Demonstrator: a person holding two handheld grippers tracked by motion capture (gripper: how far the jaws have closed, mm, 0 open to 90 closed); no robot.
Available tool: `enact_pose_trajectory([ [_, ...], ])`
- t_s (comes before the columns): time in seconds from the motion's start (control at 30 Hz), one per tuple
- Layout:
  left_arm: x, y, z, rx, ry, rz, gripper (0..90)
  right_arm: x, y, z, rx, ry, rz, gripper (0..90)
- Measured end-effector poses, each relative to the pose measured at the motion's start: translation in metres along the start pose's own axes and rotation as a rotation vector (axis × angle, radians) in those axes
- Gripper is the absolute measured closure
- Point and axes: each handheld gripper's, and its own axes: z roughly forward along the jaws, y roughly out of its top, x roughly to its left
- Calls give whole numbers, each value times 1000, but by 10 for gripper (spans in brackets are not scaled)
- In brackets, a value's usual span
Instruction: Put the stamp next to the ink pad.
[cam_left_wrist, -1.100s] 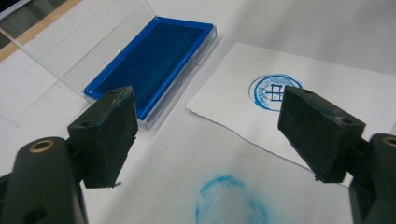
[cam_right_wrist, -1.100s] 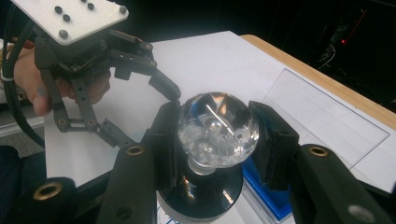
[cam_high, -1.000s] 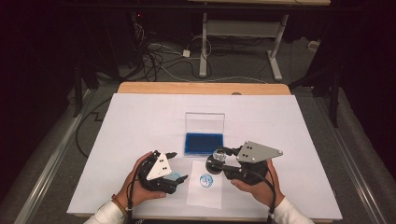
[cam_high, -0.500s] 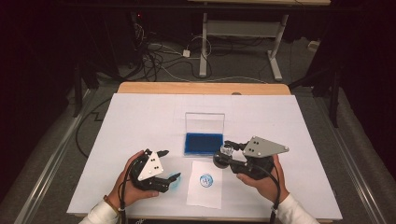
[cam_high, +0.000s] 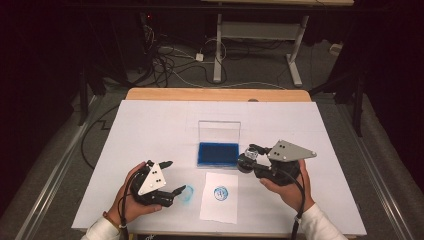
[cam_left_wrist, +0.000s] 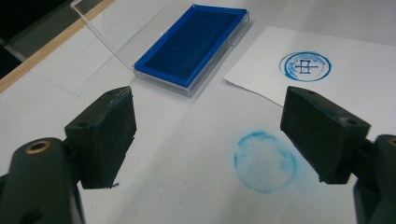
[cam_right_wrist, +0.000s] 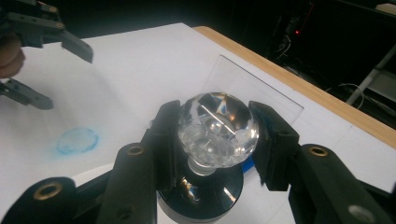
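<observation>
Right gripper (cam_right_wrist: 212, 135) fingers pinch the crystal-knobbed stamp (cam_right_wrist: 217, 128) beside the open ink pad (cam_high: 218, 153). Left gripper (cam_left_wrist: 210, 135) fingers, just opening, spread and empty. Advice: lower the stamp squarely onto the pad, pressing evenly.

Dark room, grey floor (cam_high: 75, 150) w/ cables (cam_high: 165, 60), desk frame (cam_high: 255, 35) behind

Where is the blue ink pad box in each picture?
High view: the ink pad box sits at the table's middle, its clear lid standing up behind it.
Left gripper view: it lies at the top, left of middle, lid open to the left.
Right gripper view: mostly hidden behind the stamp; its clear lid rises behind.
Shared landmark: the smudged blue ring on the table.
</observation>
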Motion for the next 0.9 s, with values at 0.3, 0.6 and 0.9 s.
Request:
enact_pose_trajectory([
  [0.3,0,-12,-5,9,6,-6,164,-11,-5,7,30,-26,16,571],
  [0.6,-1,-22,-9,26,27,-19,166,-19,-7,15,48,-54,25,571],
  [0.9,-3,-33,-14,50,36,-38,165,-28,-10,26,74,-74,50,571],
])
